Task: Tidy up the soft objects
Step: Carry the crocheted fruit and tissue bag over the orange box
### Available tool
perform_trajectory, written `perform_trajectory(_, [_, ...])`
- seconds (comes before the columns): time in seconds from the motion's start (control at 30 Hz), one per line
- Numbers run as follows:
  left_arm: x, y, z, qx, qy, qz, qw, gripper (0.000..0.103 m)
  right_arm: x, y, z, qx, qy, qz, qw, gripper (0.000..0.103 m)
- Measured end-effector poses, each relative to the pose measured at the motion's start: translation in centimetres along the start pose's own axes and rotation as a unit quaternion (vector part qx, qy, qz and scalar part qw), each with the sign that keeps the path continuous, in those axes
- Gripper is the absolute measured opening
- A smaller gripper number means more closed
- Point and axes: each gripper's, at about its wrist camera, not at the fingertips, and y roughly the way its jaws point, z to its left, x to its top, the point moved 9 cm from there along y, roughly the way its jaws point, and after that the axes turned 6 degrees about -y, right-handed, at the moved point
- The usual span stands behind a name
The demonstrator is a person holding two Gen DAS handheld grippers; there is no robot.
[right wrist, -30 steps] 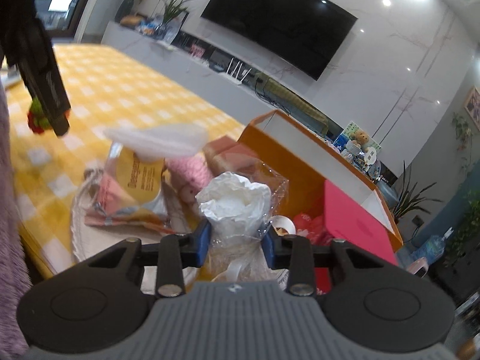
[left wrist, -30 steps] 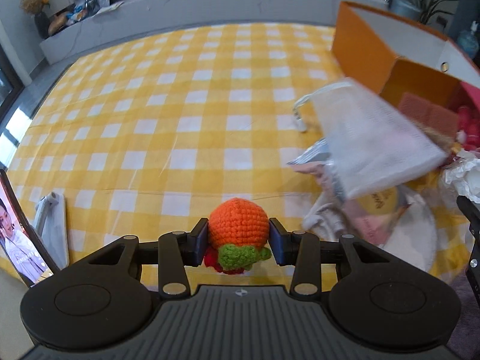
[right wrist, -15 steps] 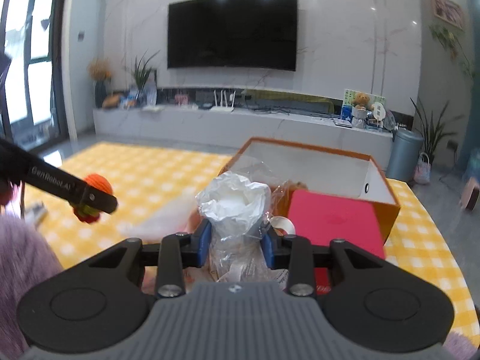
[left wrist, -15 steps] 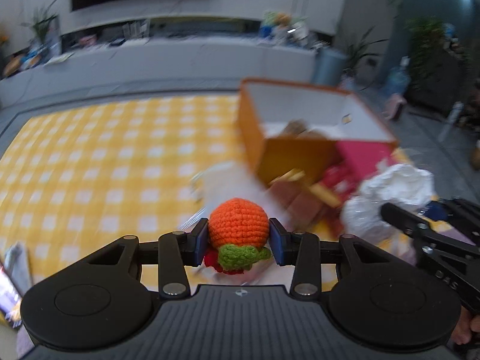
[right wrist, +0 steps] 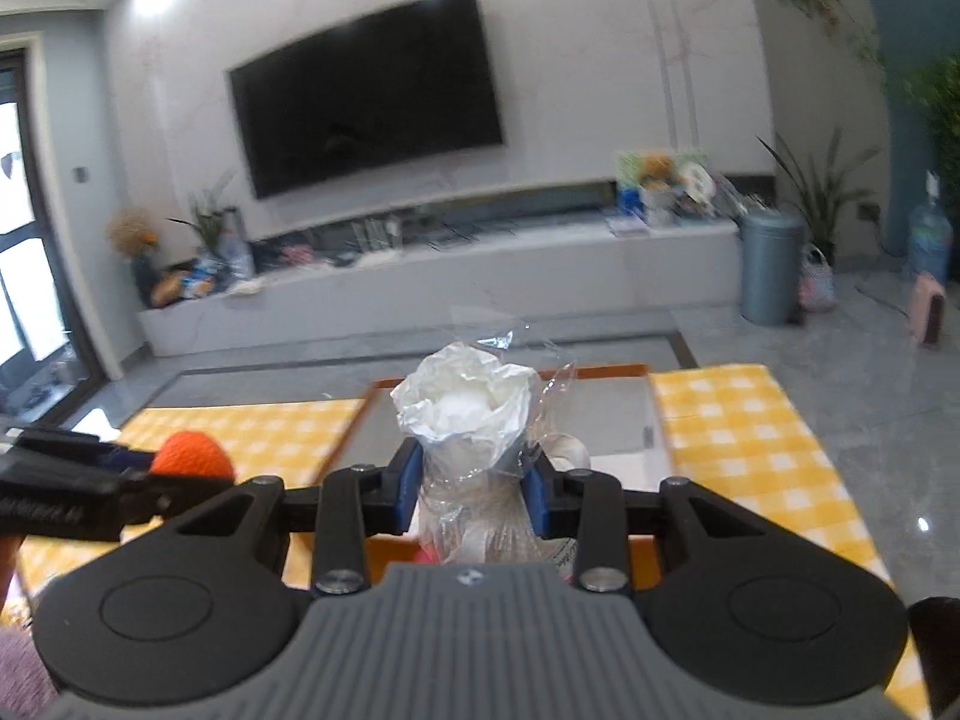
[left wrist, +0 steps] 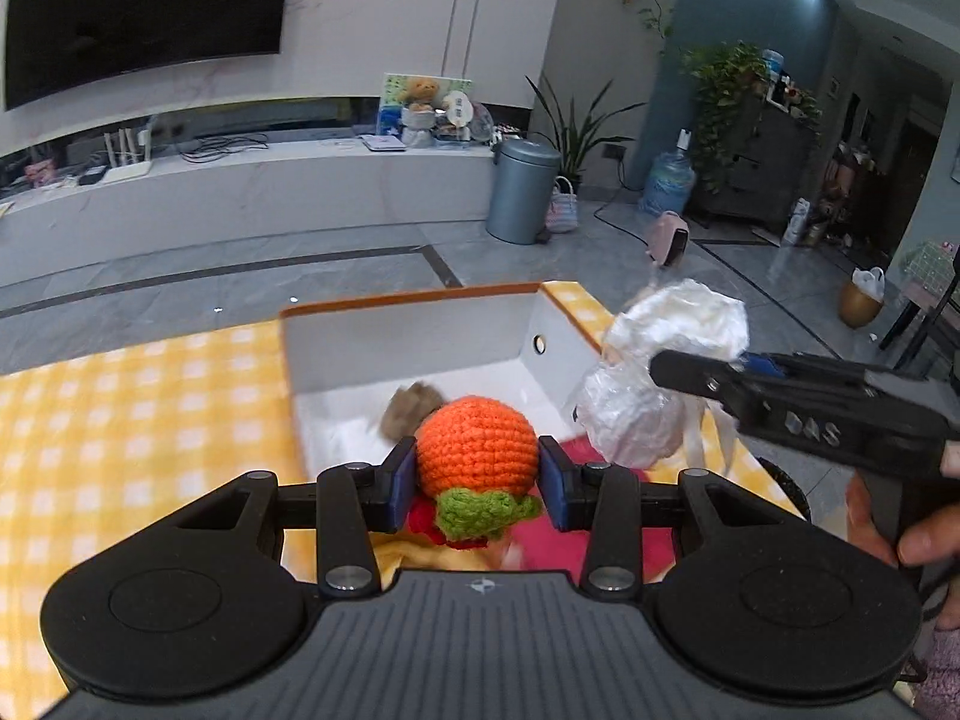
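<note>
**Ana:** Left wrist view first: the left hand-held gripper (left wrist: 478, 483) is clamped on the orange crochet ball (left wrist: 477, 449), green leaves hanging under it. Where's the box?

**Ben:** Straight ahead and below the ball. The orange box (left wrist: 414, 306) lies open on the yellow checked table (left wrist: 138, 420), white inside, with a small brown fuzzy thing (left wrist: 411, 408) already on its floor. Its long side runs left to right across the view.

**Ana:** And on the right?

**Ben:** The right hand-held gripper (right wrist: 473, 495) is pinching a clear plastic bag (right wrist: 465, 414) stuffed with something white and crumpled. In its own view the box (right wrist: 600, 371) sits just behind the bag.

**Ana:** Which one is nearer the opening?

**Ben:** The left, I'd judge; the ball hangs over the near edge, while the bag (left wrist: 660, 384) hovers off the box's right wall. A short reach forward and a release should drop the ball in.

**Ana:** What differs from a second ago?

**Ben:** Then the left view faced open tablecloth with the box off to the right. Now both views have swung round to face the box, grips unchanged.
</note>
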Motion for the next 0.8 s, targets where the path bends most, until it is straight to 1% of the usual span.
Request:
perform_trajectory(0.07, [0.8,2.5,-0.2,-0.004,-0.01,0.01,0.9999,0.047,0.8,2.4,-1.8,-0.01,0.009,0.019,1.0,0.035])
perform_trajectory(0.2, [2.3,6.9,-0.4,-0.035,-0.047,0.032,0.9978,0.047,1.8,7.4,-4.6,-0.02,0.016,0.059,0.998,0.035])
perform_trajectory(0.3, [2.5,10.4,-0.5,-0.06,-0.075,0.063,0.9934,0.047,1.0,11.3,-6.0,-0.034,0.009,0.119,0.992,0.035])
perform_trajectory(0.43, [2.2,14.4,-1.0,-0.07,-0.08,0.091,0.9902,0.047,-0.6,15.0,-7.6,-0.051,0.0,0.199,0.979,0.035])
perform_trajectory(0.5, [1.8,15.8,-0.8,-0.067,-0.088,0.102,0.9886,0.047,-1.6,16.0,-8.6,-0.063,0.005,0.226,0.972,0.036])
perform_trajectory(0.6, [1.0,17.4,-0.2,-0.069,-0.102,0.116,0.9856,0.047,-3.0,16.8,-9.6,-0.053,0.038,0.25,0.966,0.036])
perform_trajectory(0.7, [0.4,19.2,-0.5,-0.065,-0.105,0.127,0.9843,0.047,-4.0,17.3,-10.0,-0.047,0.055,0.265,0.961,0.038])
perform_trajectory(0.8, [0.0,19.8,-0.3,-0.072,-0.118,0.135,0.9812,0.047,-4.2,17.1,-10.1,-0.044,0.069,0.266,0.961,0.04])
